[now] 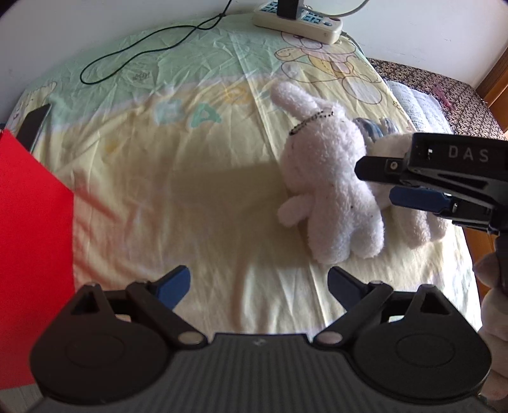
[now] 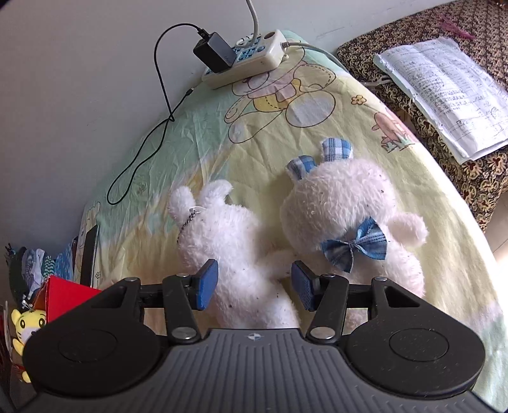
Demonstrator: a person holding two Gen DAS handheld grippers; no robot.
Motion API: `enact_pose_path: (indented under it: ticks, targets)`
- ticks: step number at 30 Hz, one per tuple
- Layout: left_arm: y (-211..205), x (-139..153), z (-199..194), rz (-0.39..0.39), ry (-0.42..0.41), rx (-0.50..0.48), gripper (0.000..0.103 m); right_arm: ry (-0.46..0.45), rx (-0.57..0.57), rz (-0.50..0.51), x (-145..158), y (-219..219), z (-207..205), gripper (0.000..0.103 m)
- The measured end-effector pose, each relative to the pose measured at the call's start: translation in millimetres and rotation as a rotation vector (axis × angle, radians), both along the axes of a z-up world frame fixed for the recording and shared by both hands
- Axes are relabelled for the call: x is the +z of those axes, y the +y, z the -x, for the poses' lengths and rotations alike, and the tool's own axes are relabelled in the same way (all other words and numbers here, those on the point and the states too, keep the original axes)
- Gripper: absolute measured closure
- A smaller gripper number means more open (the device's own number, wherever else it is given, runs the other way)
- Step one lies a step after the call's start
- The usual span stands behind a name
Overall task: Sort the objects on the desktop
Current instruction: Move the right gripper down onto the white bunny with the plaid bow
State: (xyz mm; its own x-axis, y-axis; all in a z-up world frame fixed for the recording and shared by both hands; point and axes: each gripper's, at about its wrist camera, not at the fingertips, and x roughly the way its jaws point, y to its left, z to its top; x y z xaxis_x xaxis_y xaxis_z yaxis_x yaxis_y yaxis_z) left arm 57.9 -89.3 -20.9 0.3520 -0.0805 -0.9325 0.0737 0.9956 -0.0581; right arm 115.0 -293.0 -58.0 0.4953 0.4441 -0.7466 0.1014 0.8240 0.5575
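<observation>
In the left wrist view, a red box (image 1: pixel 31 254) fills the left edge, with a dark flat slab (image 1: pixel 33 127) leaning just behind it and a black cable (image 1: pixel 133 54) looping over the cartoon-print sheet (image 1: pixel 190 178) that covers the surface. The left tongs (image 1: pixel 258 287) stand open over bare sheet, holding nothing. To their right the white plush rabbit (image 1: pixel 333 193) lies face down, a bead chain at its neck, and beyond it only a sliver of the second plush (image 1: pixel 412 228) shows, since the right tongs (image 1: pixel 381 181) reach in from the right edge across it; from this side their spread cannot be judged. A power strip (image 1: pixel 298 23) sits at the far edge. The right wrist view starts further left with a small yellow tiger toy (image 2: pixel 22 327) beside the red box (image 2: pixel 70 295), neither tiger nor its clutter seen from the other camera. The right tongs (image 2: pixel 254 287) are open, their blue pads (image 2: pixel 208 284) straddling the lower body of the rabbit (image 2: pixel 235 254) without visibly squeezing it. Just right, touching the rabbit, lies the white plush bear (image 2: pixel 349 216), here shown whole with plaid ears and a blue plaid bow. The power strip (image 2: pixel 247 63) carries a black adapter, and a handwritten notebook (image 2: pixel 444 89) rests on a patterned cover at far right.
</observation>
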Motion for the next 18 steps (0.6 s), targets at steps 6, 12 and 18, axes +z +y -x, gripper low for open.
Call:
enact_pose_path:
  ticks: [6,12,18]
  targets:
    - [17,-13,-11,-0.010,0.029,0.050,0.009,0.010,0.096,-0.072,2,19,-5,0.050]
    - [49,-16,-17,0.005,0.037,0.127,0.009,-0.062,0.236,-0.113,22,56,-10,0.052]
    - [73,-13,-21,0.026,0.018,0.175,0.009,-0.141,0.354,-0.110,31,83,-13,0.052]
